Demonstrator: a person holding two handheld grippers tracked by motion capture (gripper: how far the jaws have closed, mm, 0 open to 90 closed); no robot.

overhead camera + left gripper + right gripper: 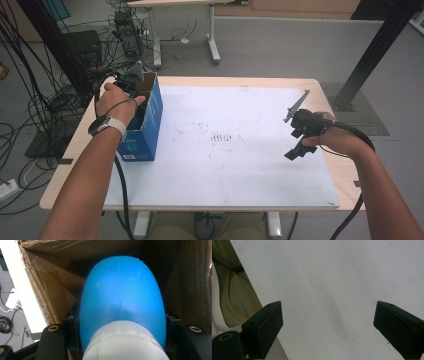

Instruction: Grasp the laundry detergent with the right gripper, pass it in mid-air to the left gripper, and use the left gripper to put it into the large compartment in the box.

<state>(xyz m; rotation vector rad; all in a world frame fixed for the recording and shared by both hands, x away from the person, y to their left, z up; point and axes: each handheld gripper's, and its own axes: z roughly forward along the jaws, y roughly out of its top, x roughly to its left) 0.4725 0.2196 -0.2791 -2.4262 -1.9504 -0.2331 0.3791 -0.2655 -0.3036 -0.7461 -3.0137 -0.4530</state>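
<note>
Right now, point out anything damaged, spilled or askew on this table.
Little stands out. The white mat carries a patch of small reddish specks near its middle, like stains. The cardboard box has rough, frayed edges where the left gripper holds a blue object inside it.

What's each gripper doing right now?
Left gripper: shut on the blue-and-white object, inside the cardboard box.
Right gripper: open, nothing between its jaws, over the white mat.

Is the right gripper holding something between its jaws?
No, the right gripper has its jaws wide apart with only the bare white table between them.
</note>
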